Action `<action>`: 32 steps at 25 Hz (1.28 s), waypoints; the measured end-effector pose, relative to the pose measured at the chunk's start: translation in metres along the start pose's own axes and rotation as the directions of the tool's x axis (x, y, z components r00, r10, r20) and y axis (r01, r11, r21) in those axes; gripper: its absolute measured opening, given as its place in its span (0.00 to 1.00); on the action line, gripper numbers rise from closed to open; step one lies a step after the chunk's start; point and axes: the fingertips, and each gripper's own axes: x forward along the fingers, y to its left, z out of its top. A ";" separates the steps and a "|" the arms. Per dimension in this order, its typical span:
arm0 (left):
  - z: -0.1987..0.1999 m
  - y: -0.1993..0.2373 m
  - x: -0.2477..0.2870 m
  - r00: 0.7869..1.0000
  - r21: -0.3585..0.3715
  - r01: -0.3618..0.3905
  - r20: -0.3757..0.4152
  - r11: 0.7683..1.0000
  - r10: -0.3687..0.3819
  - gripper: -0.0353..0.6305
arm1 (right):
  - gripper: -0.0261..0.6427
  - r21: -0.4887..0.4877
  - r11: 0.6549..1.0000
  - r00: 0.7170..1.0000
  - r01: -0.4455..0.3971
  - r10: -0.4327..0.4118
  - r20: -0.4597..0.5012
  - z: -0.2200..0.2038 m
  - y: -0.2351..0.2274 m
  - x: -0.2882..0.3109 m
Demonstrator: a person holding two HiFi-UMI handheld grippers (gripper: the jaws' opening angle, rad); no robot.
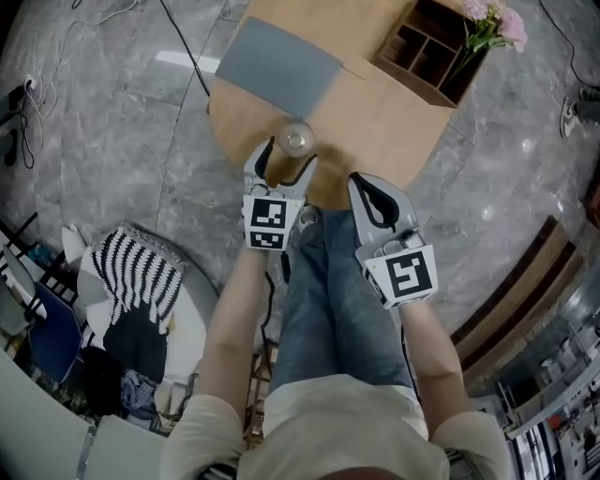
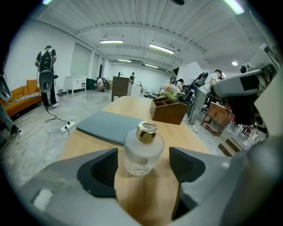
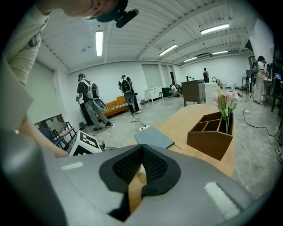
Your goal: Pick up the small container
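The small container (image 1: 296,141) is a frosted glass bottle with a gold cap, standing upright near the front edge of the wooden table (image 1: 375,122). My left gripper (image 1: 284,161) is open right in front of it. In the left gripper view the bottle (image 2: 142,150) stands between the tips of the left gripper (image 2: 143,170), and neither finger (image 2: 95,172) touches it. My right gripper (image 1: 367,187) hovers over the table's front edge to the right of the bottle. Seen in its own view, the right gripper (image 3: 140,161) is shut with nothing held.
A grey mat (image 1: 278,64) lies at the table's back left. A wooden organiser box (image 1: 427,52) with pink flowers (image 1: 492,23) stands at the back right. The person's jeans-clad legs (image 1: 328,309) sit below the front edge. A striped cloth (image 1: 141,272) and clutter lie on the floor to the left.
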 end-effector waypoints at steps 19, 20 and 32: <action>-0.004 0.001 0.058 1.000 0.178 -0.025 -0.007 0.984 0.027 0.62 | 0.04 0.045 0.999 0.999 0.005 -0.003 -0.043 -0.037 -0.015 0.022; -0.004 0.001 0.058 1.000 0.184 -0.028 -0.004 0.982 0.029 0.60 | 0.04 0.048 0.999 0.999 0.006 -0.004 -0.043 -0.037 -0.015 0.023; -0.012 -0.001 0.050 0.999 0.179 -0.015 -0.040 0.984 0.023 0.56 | 0.04 0.055 0.998 1.000 0.009 -0.008 -0.025 -0.033 -0.006 0.014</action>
